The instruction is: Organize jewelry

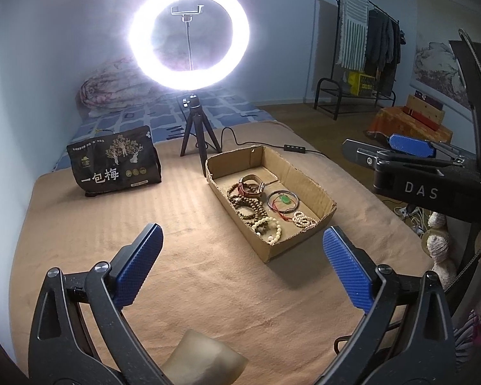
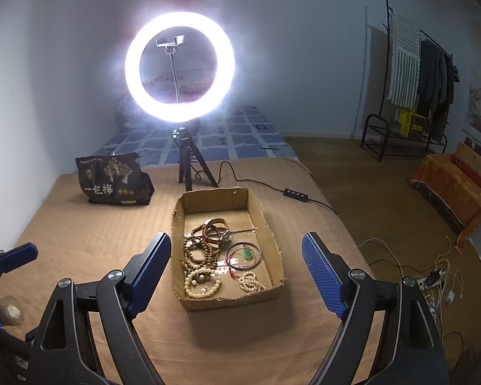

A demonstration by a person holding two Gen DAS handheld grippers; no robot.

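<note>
An open cardboard tray [image 1: 317,192] lies on the tan blanket and holds the jewelry. Inside are brown wooden bead strands [image 1: 250,207], a watch with a leather strap [image 1: 251,184], a green pendant [image 1: 284,199] on a red cord inside a metal bangle, a cream bead bracelet [image 1: 274,228] and a smaller pale one [image 1: 303,218]. My left gripper [image 1: 243,234] stands open near the tray's front-left corner, nothing between its pads. My right gripper [image 2: 237,239] is open too, its blue pads [image 2: 324,276] framing the tray [image 2: 179,221] from the front, apart from it.
A lit ring light on a small tripod [image 1: 195,138] stands behind the tray, its cable and remote [image 1: 296,148] trailing right. A black snack bag [image 1: 115,163] sits at the back left. A pale beige lump [image 1: 205,356] lies under my left gripper. Cables litter the floor [image 2: 439,279].
</note>
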